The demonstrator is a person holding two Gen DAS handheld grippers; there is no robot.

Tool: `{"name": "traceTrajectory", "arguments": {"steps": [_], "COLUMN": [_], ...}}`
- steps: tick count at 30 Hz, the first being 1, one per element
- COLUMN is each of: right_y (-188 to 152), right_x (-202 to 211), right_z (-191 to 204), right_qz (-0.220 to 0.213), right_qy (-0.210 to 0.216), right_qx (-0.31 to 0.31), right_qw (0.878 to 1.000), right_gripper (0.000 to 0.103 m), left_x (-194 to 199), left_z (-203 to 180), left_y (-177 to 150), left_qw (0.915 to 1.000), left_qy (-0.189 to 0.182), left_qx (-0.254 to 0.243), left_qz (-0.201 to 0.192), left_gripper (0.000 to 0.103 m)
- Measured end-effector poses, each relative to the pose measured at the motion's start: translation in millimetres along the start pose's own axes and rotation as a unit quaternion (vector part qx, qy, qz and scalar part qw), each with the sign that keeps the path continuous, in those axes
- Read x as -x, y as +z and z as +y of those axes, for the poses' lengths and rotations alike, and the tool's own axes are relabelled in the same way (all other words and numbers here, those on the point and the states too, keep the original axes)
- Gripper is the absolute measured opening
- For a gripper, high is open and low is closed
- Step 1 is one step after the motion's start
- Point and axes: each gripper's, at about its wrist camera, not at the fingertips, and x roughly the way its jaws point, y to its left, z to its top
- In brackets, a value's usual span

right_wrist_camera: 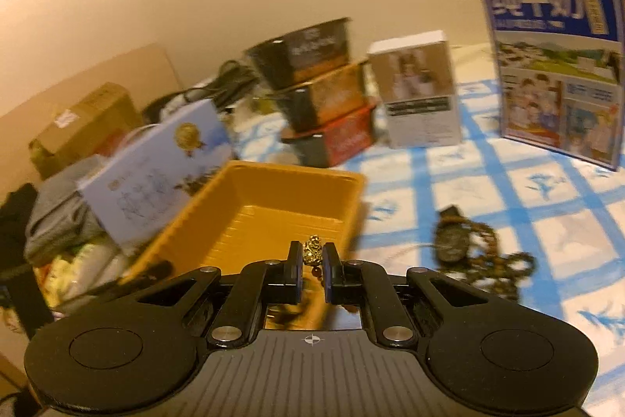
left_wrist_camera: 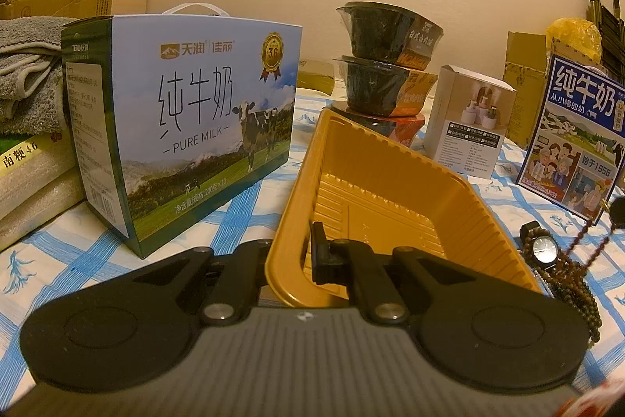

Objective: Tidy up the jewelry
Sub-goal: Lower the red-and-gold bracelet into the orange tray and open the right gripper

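Right wrist view: gold charm (right_wrist_camera: 313, 249) with beads hanging below, pinched in right gripper (right_wrist_camera: 312, 255), just before near rim of yellow tray (right_wrist_camera: 273, 200). Left gripper (left_wrist_camera: 312, 253) clamped on tray's near wall, tilting it. Watch (right_wrist_camera: 453, 241) and bead pile lie right on checked cloth (right_wrist_camera: 508, 182).

Left gripper (left_wrist_camera: 308, 253), lower centre of frame, jaws clamped tight on the yellow tray's (left_wrist_camera: 375, 159) near rim. Right gripper (right_wrist_camera: 312, 256), lower centre, jaws pinched on a small gold charm (right_wrist_camera: 313, 250), pointing slightly downward.
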Motion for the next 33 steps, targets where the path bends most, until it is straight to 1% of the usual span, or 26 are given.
{"name": "traceTrajectory", "arguments": {"steps": [7,9,14,20,24,29,31,33], "right_y": [4.0,2.3,-5.2,-13.8,-16.0,-10.8,-10.3,-11.5], "right_x": [-23.8,-31.8,-48.5,-64.3,-70.8,-79.9,-85.6,-91.6], "right_z": [33.6,40.7,48.0,50.6,53.6,57.8,62.0,65.5], "right_qz": [0.016,0.024,0.044,0.066,0.07,0.069,0.071,0.077], "right_qy": [0.059,0.067,0.078,0.077,0.082,0.107,0.116,0.113], "right_qx": [0.02,0.027,0.032,0.034,0.03,0.017,0.022,0.03], "right_qw": [0.998,0.997,0.995,0.994,0.994,0.992,0.99,0.99], "right_gripper": [0.01,0.01,0.01,0.01,0.01,0.01,0.01,0.01], "left_x": [-0.2,-0.1,-0.5,-0.3,-0.3,-0.5,-0.5,-0.4], "left_z": [0.0,0.0,0.8,0.8,0.8,1.0,0.9,0.9], "left_y": [0.1,0.2,0.4,0.5,0.4,0.5,0.5,0.5], "left_qw": [1.0,1.0,1.0,1.0,1.0,1.0,1.0,1.0], "left_qy": [-0.001,-0.001,-0.002,-0.002,-0.002,-0.002,-0.002,-0.002], "left_qx": [0.001,0.002,0.004,0.006,0.006,0.006,0.006,0.006], "left_qz": [-0.001,0.0,0.0,0.0,0.001,0.0,0.0,0.0], "left_gripper": [0.006,0.006,0.006,0.006,0.006,0.006,0.006,0.006]}}
